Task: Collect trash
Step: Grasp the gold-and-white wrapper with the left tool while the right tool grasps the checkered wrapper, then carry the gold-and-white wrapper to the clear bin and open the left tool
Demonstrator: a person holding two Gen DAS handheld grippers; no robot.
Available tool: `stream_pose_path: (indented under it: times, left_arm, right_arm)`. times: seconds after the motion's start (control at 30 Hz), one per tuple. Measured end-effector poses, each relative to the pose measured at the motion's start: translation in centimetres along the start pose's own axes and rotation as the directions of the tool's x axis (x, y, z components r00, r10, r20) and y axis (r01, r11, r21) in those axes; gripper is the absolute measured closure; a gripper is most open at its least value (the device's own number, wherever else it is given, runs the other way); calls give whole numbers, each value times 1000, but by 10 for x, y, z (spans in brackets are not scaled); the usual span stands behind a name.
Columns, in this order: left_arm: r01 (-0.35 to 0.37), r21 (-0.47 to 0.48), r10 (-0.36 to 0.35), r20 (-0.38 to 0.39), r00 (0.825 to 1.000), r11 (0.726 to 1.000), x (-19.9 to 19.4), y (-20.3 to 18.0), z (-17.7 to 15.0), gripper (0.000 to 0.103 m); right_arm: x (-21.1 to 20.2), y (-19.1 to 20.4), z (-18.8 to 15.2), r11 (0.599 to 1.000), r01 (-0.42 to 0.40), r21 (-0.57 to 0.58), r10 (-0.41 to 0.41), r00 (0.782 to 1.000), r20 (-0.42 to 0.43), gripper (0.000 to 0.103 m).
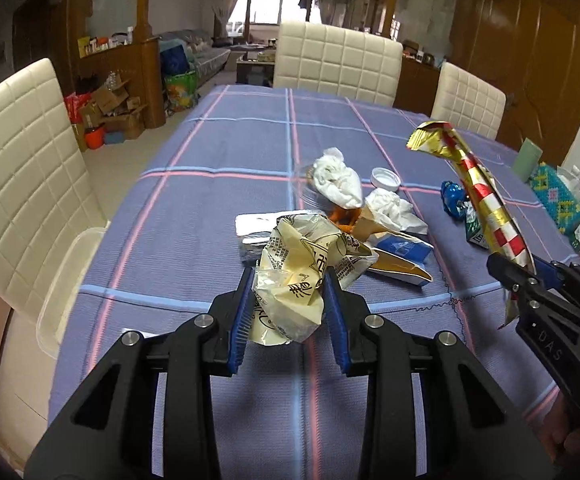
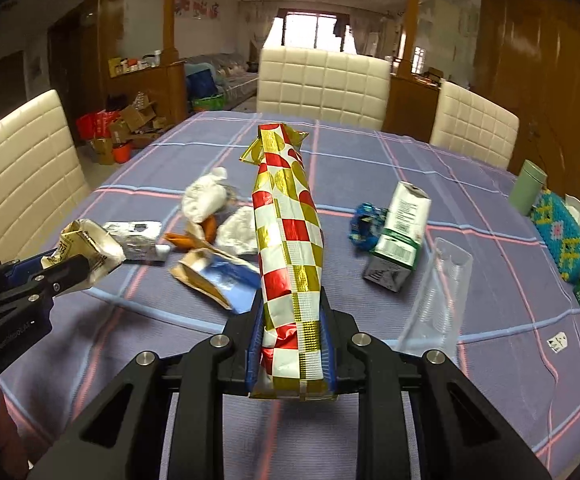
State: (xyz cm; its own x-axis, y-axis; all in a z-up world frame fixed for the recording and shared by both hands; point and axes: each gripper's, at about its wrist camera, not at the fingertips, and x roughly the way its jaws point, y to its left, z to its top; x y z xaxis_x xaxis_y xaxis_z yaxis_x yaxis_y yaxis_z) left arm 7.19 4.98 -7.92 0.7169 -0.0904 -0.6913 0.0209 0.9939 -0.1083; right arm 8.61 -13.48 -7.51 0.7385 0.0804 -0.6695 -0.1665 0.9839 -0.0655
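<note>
My left gripper (image 1: 290, 280) is shut on a crumpled cream wrapper (image 1: 298, 276) with dark print, held just above the table. My right gripper (image 2: 292, 304) is shut on the lower end of a long red, white and gold checked foil wrapper (image 2: 290, 232) that sticks up and away from it. Each gripper shows in the other view: the right gripper (image 1: 522, 276) at the right edge, the left gripper (image 2: 73, 268) at the left. More trash lies on the blue plaid tablecloth (image 1: 217, 160): white tissue wads (image 1: 338, 176), a blue-and-white packet (image 2: 225, 280), a green-and-white carton (image 2: 398, 236), a blue foil scrap (image 2: 364, 224).
A clear plastic blister tray (image 2: 442, 288) lies right of my right gripper. A green cup (image 2: 528, 188), a beaded tissue box (image 2: 562, 236) and bottles stand at the table's right edge. Cream chairs (image 1: 338, 60) surround the table. A clear plastic bin (image 1: 65, 280) sits off its left edge.
</note>
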Motion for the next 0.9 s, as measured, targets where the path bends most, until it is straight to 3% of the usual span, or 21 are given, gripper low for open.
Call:
stream_pose_path:
  times: [0.23, 0.53, 0.9]
  left_arm:
    - [-61, -37, 62, 29, 998, 997, -13, 29, 1, 68]
    - [-155, -109, 159, 24, 987, 982, -18, 90, 2, 68]
    - [-251, -205, 254, -12, 967, 946, -10, 174, 10, 68]
  right_arm:
    - [7, 28, 10, 996, -79, -46, 79, 997, -19, 80]
    - [20, 96, 33, 965, -209, -159, 205, 978, -44, 80]
    - [39, 157, 48, 935, -271, -227, 261, 962, -74, 80]
